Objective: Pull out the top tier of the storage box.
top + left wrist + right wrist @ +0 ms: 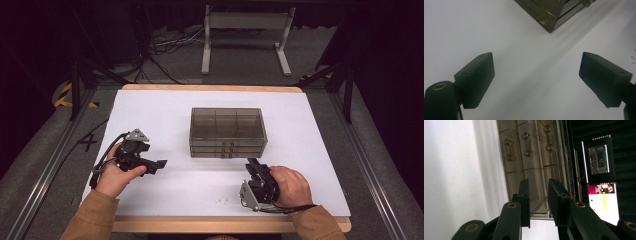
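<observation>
Unlabelled smoky drawer box [227, 132] faces right tongs [253, 165]

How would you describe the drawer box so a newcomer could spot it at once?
Start from the white table top and look near its middle, toward the far edge. There stands the drawer box, a smoky see-through plastic cabinet of three stacked drawers, each with a small clear handle. It is the table's sole boxy thing.

A lab recording bay: white table [150, 110], dark curtains, floor cables [165, 47], monitor screens [600, 160]
</observation>
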{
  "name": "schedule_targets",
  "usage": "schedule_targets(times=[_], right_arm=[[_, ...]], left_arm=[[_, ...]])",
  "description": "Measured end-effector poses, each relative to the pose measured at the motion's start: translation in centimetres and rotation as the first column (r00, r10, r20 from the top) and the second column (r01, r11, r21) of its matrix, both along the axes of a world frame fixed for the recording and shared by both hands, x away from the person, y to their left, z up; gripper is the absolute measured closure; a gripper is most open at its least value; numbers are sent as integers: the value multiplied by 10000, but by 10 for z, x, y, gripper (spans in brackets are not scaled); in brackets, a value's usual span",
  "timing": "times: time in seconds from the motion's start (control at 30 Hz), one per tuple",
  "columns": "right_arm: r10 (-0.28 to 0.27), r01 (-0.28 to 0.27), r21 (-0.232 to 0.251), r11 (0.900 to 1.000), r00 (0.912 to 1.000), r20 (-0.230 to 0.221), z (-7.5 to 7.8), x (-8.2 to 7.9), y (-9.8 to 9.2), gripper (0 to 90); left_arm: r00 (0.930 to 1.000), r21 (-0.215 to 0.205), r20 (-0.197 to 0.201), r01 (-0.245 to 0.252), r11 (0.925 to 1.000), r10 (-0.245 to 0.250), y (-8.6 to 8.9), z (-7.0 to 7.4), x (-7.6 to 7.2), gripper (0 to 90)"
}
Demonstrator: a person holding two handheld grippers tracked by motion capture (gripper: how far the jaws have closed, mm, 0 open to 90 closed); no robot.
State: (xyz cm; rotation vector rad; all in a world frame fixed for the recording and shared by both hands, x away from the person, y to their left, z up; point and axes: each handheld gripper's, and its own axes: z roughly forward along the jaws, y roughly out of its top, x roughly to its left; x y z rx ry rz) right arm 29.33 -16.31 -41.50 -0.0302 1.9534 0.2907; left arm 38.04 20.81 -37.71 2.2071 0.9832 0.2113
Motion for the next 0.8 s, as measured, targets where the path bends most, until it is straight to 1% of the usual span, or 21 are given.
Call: schedule_targets(times=[0.1, 0.37, 0.4, 0.47, 0.57, 0.6, 0.67, 0.73, 0.8], right_arm=[[-67, 68, -41, 10000, 10000, 62, 1, 0, 1, 726], [-184, 194, -344, 9992, 9994, 306, 3, 1, 9, 729], [-184, 194, -344, 9992, 9994, 306, 3, 1, 9, 729], [-217, 232, -369, 9991, 9990, 394, 4, 2, 12, 730], [-303, 322, -379, 9988, 9983, 497, 5, 3, 15, 730], [-276, 299, -425, 9986, 9982, 533, 5, 4, 17, 730], [-291, 313, -404, 9987, 9981, 539, 6, 5, 19, 729], [-219, 255, -515, 9983, 9974, 681, 7, 7, 22, 730], [-228, 269, -561, 9981, 9971, 728, 8, 7, 25, 730]], left_arm=[[10000, -27, 10, -25, 10000, 25, 0, 0, 0, 136], [10000, 47, 0, -33, 10000, 33, 1, 0, -1, 136], [9999, 83, -106, 18, 10000, -17, 1, 1, -1, 136], [10000, 13, -8, -82, 10000, 82, 1, 0, -1, 136], [9999, 11, -17, -99, 10000, 99, 2, 0, -1, 136], [10000, 34, 30, -93, 10000, 93, 2, 0, -1, 136], [10000, 27, -30, -93, 10000, 94, 2, 0, -1, 136], [10000, 11, -2, -97, 10000, 97, 2, -1, -1, 136], [10000, 16, -17, -95, 10000, 95, 2, 0, -1, 136]])
